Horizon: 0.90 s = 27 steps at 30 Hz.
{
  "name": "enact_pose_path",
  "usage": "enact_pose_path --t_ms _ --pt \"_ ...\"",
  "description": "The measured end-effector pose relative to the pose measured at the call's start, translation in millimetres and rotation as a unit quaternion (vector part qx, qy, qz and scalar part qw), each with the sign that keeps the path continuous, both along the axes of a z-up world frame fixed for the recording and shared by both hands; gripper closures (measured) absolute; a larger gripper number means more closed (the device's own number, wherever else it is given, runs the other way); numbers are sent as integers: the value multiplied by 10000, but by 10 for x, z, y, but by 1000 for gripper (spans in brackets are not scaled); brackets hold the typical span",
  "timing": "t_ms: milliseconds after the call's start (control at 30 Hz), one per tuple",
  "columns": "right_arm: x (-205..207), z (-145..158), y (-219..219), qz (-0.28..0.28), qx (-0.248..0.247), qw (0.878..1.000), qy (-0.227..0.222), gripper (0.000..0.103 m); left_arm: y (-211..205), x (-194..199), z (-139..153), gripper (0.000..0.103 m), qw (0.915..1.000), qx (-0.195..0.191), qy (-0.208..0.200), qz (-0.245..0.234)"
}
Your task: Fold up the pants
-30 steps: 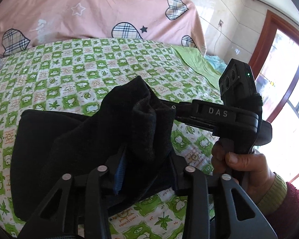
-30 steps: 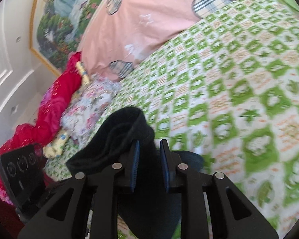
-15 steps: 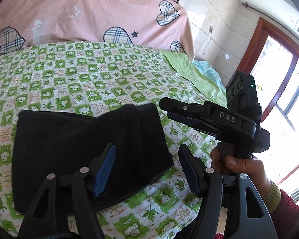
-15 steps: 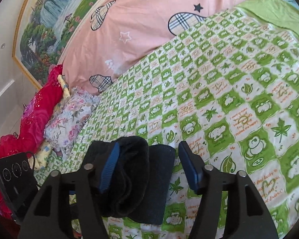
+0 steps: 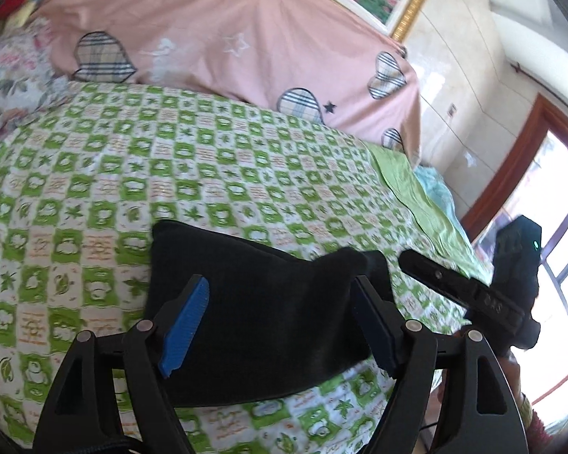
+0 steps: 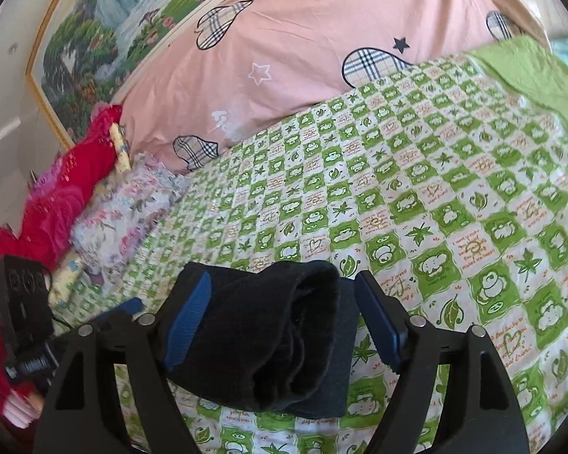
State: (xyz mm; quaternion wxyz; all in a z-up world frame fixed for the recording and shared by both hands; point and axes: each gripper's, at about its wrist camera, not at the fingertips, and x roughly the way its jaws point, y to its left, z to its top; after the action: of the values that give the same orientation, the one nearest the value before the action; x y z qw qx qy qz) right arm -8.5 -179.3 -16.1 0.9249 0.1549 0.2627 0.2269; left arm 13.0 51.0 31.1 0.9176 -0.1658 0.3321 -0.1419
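Black pants (image 5: 261, 310) lie folded in a compact stack on the green-checked bed (image 5: 170, 174), while the left gripper (image 5: 284, 325) and right gripper (image 6: 284, 325) hover over them with fingers spread, gripping nothing, apparently because the fold is finished.

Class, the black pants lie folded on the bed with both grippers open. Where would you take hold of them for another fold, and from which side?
Probably grip the bunched, raised end of the pants, coming from above with fingers astride it. It stands proud of the bedsheet, so pads can close around it; the flat part offers no edge.
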Motion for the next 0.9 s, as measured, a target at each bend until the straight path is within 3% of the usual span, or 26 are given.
enact_pose_path --t_ms 100,267,667,900 --pt "-50 39 171 -166 -495 9986 -93 19 193 25 -20 25 9997 -92 120 209" --pt "-118 46 368 -189 -817 9962 -219 18 364 83 -112 23 9987 -228 311 341" --pt "-9 -155 290 -573 -567 9965 240 17 347 272 -373 22 9956 -43 837 416" --pt "35 -324 271 -636 -684 9944 487 17 328 357 -494 22 9939 15 1024 401"
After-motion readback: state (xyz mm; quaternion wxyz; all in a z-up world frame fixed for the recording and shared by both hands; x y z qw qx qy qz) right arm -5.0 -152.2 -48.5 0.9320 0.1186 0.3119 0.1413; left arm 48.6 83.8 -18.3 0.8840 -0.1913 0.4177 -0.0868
